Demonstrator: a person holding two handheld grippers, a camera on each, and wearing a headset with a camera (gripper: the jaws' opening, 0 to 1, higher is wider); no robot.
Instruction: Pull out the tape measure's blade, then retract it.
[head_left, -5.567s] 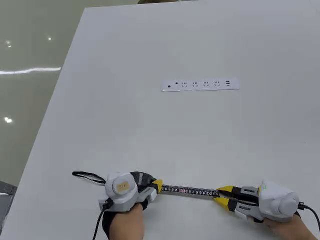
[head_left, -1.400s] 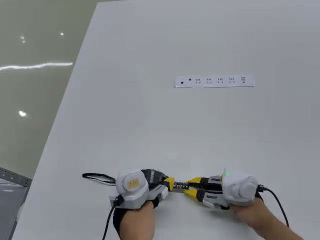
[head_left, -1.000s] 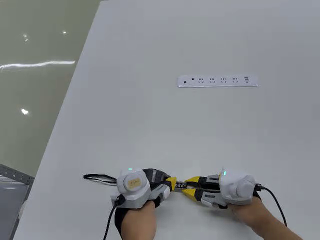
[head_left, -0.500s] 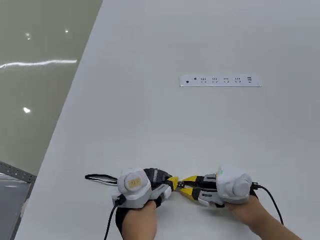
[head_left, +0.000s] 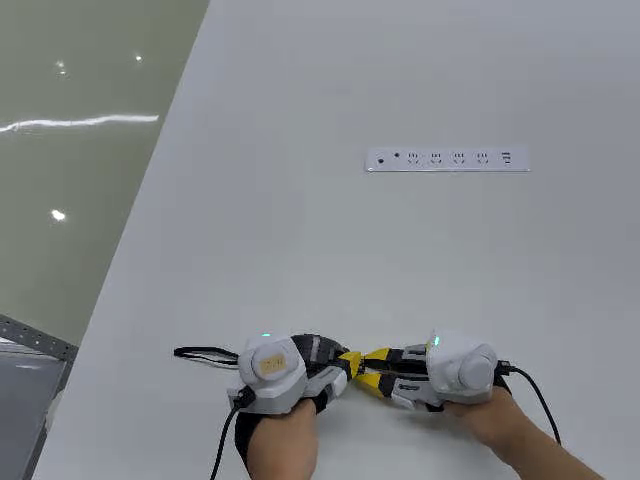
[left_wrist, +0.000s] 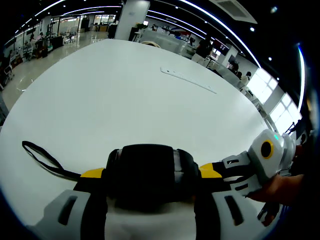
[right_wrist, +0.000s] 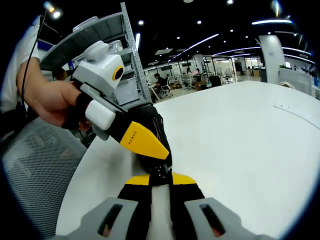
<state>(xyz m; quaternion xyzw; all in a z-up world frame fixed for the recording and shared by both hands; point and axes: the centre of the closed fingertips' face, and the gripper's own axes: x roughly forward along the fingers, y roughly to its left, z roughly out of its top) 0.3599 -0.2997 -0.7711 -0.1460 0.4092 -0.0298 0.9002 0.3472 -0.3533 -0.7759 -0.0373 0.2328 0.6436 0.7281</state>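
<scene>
We see bright, even overhead light in the head view: the white counter (head_left: 300, 200) shows only faint soft shade under the left gripper (head_left: 345, 368) and the right gripper (head_left: 366, 367), and the glossy floor (head_left: 80, 120) carries streaks and dots of glare. In both gripper views straight lines bow toward the edges, the ceiling lights (left_wrist: 200, 7) curve into arcs, and the nearest parts look soft
</scene>
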